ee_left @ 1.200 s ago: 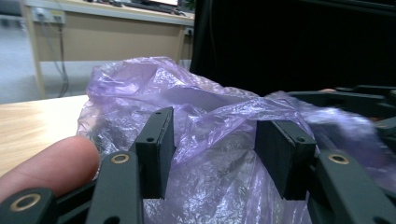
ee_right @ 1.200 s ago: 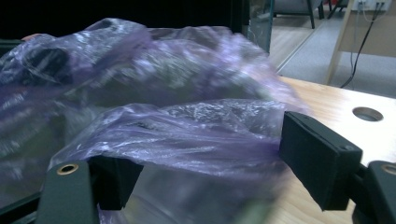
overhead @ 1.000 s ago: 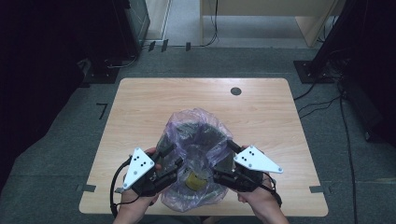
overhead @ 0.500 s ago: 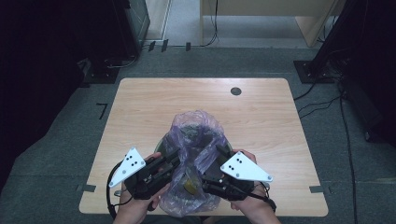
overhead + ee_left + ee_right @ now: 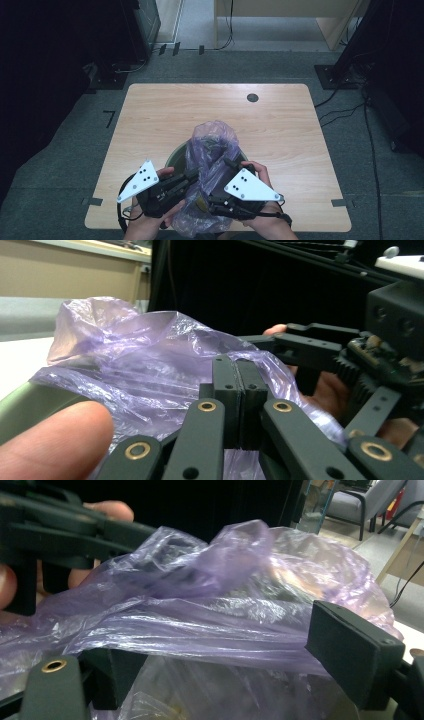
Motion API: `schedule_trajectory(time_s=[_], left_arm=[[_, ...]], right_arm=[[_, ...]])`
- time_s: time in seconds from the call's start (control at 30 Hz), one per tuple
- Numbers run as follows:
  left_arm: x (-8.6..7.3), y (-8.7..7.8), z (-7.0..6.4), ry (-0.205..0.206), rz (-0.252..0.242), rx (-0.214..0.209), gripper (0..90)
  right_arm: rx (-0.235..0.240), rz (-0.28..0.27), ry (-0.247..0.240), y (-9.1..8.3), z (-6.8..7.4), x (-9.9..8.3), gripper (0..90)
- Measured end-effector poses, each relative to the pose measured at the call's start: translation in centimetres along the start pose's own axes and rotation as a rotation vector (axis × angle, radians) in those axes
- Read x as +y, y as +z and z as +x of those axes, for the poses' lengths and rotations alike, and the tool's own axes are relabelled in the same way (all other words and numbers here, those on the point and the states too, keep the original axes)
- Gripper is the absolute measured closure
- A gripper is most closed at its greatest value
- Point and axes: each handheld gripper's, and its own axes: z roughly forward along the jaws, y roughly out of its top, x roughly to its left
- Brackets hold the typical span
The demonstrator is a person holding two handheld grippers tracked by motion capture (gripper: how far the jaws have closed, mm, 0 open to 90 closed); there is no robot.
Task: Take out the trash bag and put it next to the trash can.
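A crumpled purple plastic bag (image 5: 212, 150) sits in a dark green bin (image 5: 175, 155) near the table's front edge. Something yellowish (image 5: 202, 202) shows through its lower part. My left gripper (image 5: 192, 176) reaches the bag from the left. In the left gripper view its pads (image 5: 239, 390) are pressed together against the bag (image 5: 140, 360), apparently pinching the film. My right gripper (image 5: 220, 182) comes in from the right. In the right gripper view it (image 5: 232, 665) stands open, and the bag (image 5: 225, 590) is draped between its wide-apart pads (image 5: 350, 650).
The wooden table (image 5: 150, 115) has a round cable hole (image 5: 252, 97) at the back right. Grey carpet, cables and dark equipment surround it. The green bin wall (image 5: 35, 405) and a thumb (image 5: 50, 440) sit close to my left gripper.
Both grippers have drawn back toward the table's near edge and closer together. The bag has come with them and is more bunched between them.
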Motion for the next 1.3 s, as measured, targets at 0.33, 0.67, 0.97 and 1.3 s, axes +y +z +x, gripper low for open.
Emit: schedule_trajectory(time_s=[0.33, 0.67, 0.97, 1.3], left_arm=[[0.1, 0.1, -2.3, 0.109, 0.018, -0.172, 90.0], [0.0, -2.1, -0.4, 0.11, -0.016, -0.069, 50.3], [0.0, -4.5, 2.3, 0.062, -0.058, 0.084, 33.5], [-2.3, -7.1, 8.7, -0.108, -0.15, 0.422, 16.8]], right_arm=[[-0.044, -0.093, -0.195, -0.3, 1.6, -0.6, 46.5], [-0.044, -0.163, -0.059, -0.9, -0.2, -0.7, 90.0], [-0.141, -0.239, 0.051, -1.7, -1.6, -0.3, 90.0], [-0.182, -0.319, 0.08, -2.3, -1.5, 0.5, 90.0]])
